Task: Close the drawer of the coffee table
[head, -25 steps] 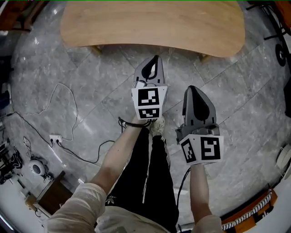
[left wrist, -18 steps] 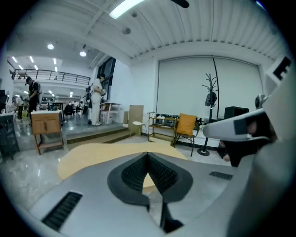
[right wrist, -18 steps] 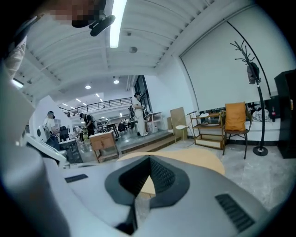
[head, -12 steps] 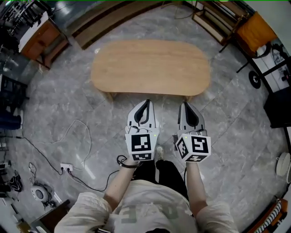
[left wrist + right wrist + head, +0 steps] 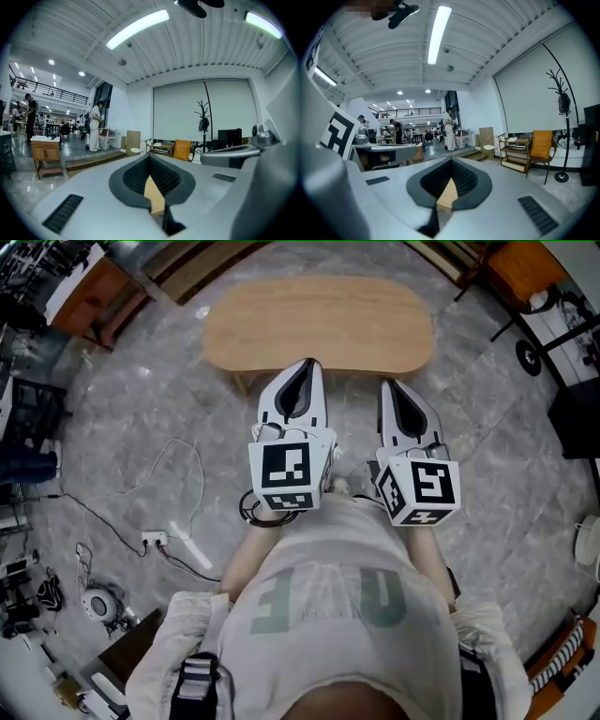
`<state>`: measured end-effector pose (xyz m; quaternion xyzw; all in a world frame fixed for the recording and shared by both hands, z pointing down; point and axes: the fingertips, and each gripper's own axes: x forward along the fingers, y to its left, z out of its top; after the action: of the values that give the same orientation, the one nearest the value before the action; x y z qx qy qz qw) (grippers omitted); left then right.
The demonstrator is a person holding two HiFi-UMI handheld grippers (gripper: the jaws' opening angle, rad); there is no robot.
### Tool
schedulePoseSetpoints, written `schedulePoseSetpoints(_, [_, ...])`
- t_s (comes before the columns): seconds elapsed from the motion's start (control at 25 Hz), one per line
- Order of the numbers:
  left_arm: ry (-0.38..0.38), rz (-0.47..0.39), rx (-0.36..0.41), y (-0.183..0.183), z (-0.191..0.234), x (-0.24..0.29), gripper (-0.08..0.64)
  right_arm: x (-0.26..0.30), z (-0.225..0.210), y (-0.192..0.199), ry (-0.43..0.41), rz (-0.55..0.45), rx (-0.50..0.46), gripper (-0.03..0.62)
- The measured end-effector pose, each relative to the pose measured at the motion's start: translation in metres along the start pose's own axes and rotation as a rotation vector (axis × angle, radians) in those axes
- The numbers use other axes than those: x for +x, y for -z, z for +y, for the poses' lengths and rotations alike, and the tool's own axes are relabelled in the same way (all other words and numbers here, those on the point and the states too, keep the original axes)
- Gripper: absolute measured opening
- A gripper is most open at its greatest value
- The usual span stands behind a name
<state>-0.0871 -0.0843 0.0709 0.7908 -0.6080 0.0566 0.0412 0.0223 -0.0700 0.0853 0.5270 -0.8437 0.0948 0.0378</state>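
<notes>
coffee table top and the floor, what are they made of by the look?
Table top: looks like wood or wood veneer, matte, light tan with faint lengthwise grain. Whether it is solid or laminate can't be told. Floor: grey polished stone or marble-look tile, going by the veining, joint lines and soft glare.

The oval light-wood coffee table (image 5: 319,322) stands upright (its drawer out of sight).

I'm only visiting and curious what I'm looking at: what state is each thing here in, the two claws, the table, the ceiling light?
Left grey claw: shut, nothing in it, held about level.
Right grey claw: shut, nothing in it, held about level.
Oval light-wood coffee table: standing on the floor; from above, no drawer shows sticking out.
Long ceiling light tube: lit.
</notes>
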Motion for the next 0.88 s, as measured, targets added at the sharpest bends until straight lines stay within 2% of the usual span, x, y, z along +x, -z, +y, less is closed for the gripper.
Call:
schedulePoseSetpoints(0.32, [0.014,-0.003,-0.007,0.004,0.005,-0.002,0.008,0.004,0.012,-0.004,-0.009,0.010,-0.036,0.005])
schedulePoseSetpoints(0.52, [0.021,-0.024,0.038,-0.007,0.007,0.009,0.008,0.006,0.011,-0.014,-0.011,-0.001,-0.081,0.006])
schedulePoseSetpoints(0.88, [0.002,-0.041,0.018,-0.008,0.017,0.007,0.008,0.016,0.014,-0.007,0.006,0.000,-0.052,0.006])
